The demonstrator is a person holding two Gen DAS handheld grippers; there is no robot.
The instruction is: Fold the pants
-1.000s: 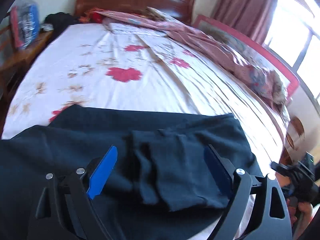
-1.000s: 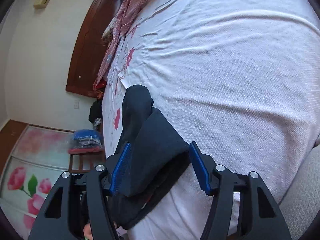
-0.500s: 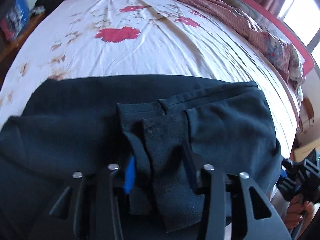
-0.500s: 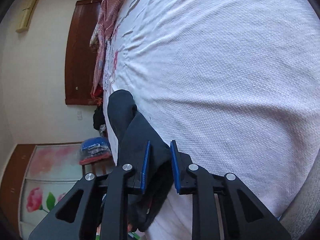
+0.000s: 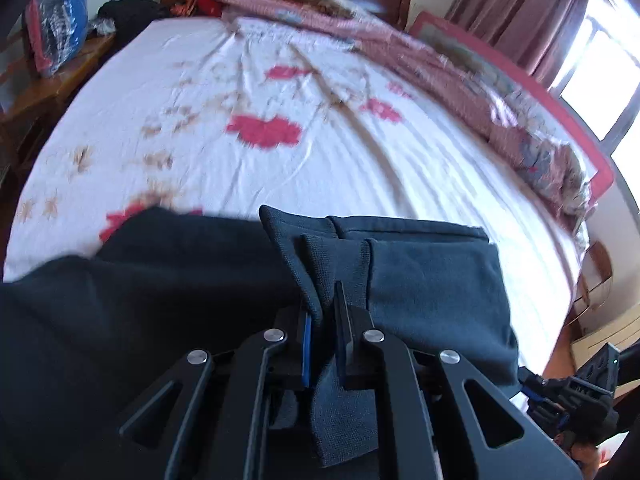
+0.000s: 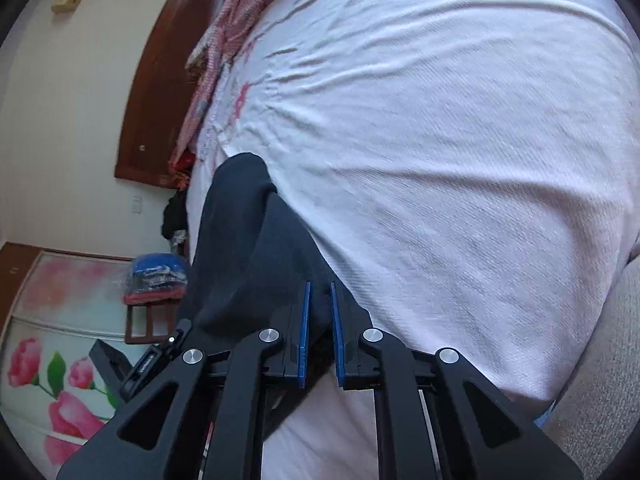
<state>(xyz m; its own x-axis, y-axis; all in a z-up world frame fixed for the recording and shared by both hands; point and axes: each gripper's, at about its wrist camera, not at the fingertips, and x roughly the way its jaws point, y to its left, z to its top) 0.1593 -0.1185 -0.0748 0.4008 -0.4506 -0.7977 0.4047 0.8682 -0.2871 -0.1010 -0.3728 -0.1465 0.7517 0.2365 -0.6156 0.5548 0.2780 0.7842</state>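
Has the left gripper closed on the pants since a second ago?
Yes. The left gripper has just been closing and now pinches the pants near the bedsheet's edge.

No text or label can be read.

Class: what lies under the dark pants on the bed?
The pants lie on a white flowered sheet, which shows all around them. The sheet directly beneath them is covered, so anything else there cannot be seen.
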